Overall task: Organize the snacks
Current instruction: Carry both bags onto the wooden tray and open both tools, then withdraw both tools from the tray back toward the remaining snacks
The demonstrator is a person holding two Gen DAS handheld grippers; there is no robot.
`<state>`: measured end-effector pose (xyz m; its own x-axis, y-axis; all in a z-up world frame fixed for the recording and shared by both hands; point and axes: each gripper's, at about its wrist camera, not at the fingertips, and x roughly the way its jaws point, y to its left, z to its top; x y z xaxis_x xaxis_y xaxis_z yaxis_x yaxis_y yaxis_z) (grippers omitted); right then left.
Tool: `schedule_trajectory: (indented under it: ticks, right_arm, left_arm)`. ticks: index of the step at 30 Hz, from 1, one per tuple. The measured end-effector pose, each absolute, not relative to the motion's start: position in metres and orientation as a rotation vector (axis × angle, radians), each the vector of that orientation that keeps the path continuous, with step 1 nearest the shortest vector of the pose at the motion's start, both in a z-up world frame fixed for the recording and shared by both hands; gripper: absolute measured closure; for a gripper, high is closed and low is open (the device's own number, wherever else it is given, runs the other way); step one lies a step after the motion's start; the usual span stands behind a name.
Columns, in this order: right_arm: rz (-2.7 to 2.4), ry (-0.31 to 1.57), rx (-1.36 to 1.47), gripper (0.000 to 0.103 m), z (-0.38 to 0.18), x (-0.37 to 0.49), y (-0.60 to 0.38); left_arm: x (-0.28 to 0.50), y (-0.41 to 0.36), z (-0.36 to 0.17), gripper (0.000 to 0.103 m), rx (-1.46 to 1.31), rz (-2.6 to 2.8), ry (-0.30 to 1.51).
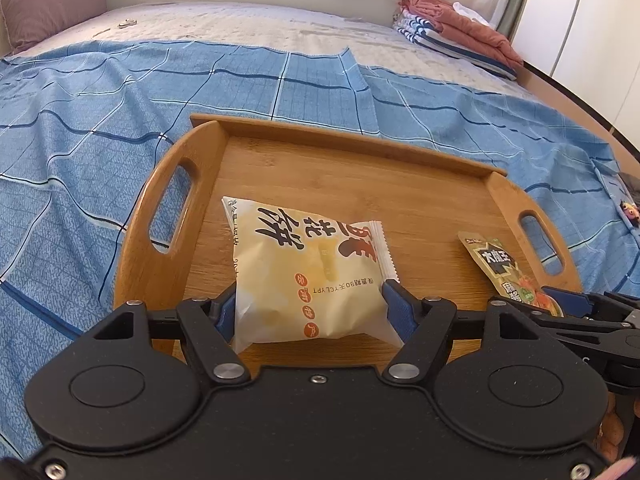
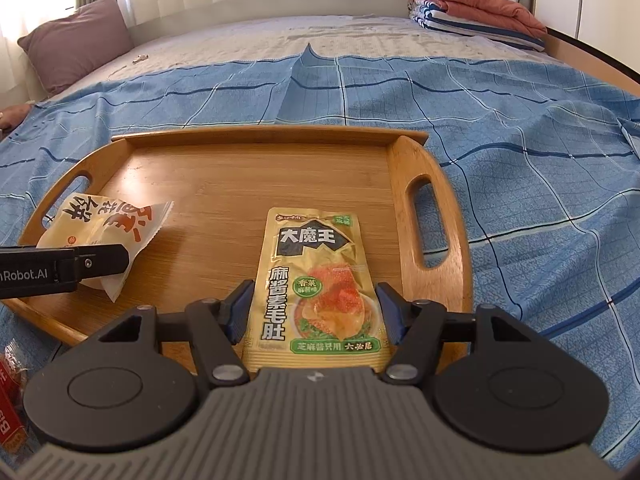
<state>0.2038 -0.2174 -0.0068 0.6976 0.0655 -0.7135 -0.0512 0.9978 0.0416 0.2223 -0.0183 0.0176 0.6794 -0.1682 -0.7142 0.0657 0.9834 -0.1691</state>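
A wooden tray (image 1: 320, 152) (image 2: 224, 168) with cut-out handles lies on a blue checked sheet. My left gripper (image 1: 310, 304) is shut on a pale yellow pastry packet (image 1: 304, 268), its blue pads pressing both sides, low over the tray's left half. In the right wrist view the same pastry packet (image 2: 104, 228) shows at the left with the left gripper's finger across it. My right gripper (image 2: 314, 308) is shut on a gold and green snack pouch (image 2: 316, 276), low over the tray's right half. That snack pouch (image 1: 500, 268) also shows at the right of the left wrist view.
The blue checked sheet (image 2: 520, 140) covers the near part of a bed. A purple pillow (image 2: 76, 44) lies at the far left, folded clothes (image 2: 476, 4) at the far right. Red snack packaging (image 2: 12, 400) sits at the lower left edge.
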Motion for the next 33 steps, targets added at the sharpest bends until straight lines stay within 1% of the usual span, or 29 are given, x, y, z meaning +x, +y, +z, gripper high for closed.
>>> schedule_trajectory:
  ticks: [3,6,7,9,10,11,13,16,23,26,33]
  right_arm:
    - [0.066,0.794,0.014,0.036,-0.007,0.203,-0.217]
    - [0.067,0.789,0.016,0.031,-0.007,0.202,-0.216]
    - [0.069,0.788,0.019,0.028,-0.006,0.202,-0.217]
    - [0.078,0.786,0.031,0.026,-0.006,0.201,-0.217]
    - [0.076,0.784,0.032,0.023,-0.005,0.200,-0.217]
    - [0.076,0.781,0.031,0.021,-0.004,0.199,-0.217]
    - [0.079,0.773,0.028,0.018,-0.001,0.197,-0.217]
    - [0.080,0.762,0.021,0.015,0.005,0.191,-0.216]
    - [0.096,0.725,-0.005,0.011,0.019,0.166,-0.217]
    - [0.109,0.705,-0.009,0.008,0.024,0.150,-0.217]
    - [0.144,0.671,0.011,0.006,0.030,0.110,-0.216]
  left_arm:
    - [0.222,-0.019,0.018,0.033,-0.132,-0.133,0.813]
    - [0.221,-0.020,0.018,0.032,-0.130,-0.130,0.814]
    - [0.221,-0.020,0.019,0.031,-0.125,-0.129,0.812]
    - [0.219,-0.020,0.021,0.023,-0.112,-0.123,0.802]
    - [0.217,-0.020,0.023,0.017,-0.107,-0.120,0.795]
    - [0.215,-0.020,0.026,0.014,-0.104,-0.121,0.785]
    - [0.211,-0.018,0.030,0.013,-0.104,-0.140,0.779]
    - [0.203,-0.015,0.038,0.008,-0.105,-0.147,0.758]
    - [0.174,-0.008,0.054,0.004,-0.087,-0.175,0.708]
    - [0.156,-0.004,0.060,0.004,-0.095,-0.195,0.685]
    - [0.112,0.005,0.063,0.003,-0.087,-0.215,0.648]
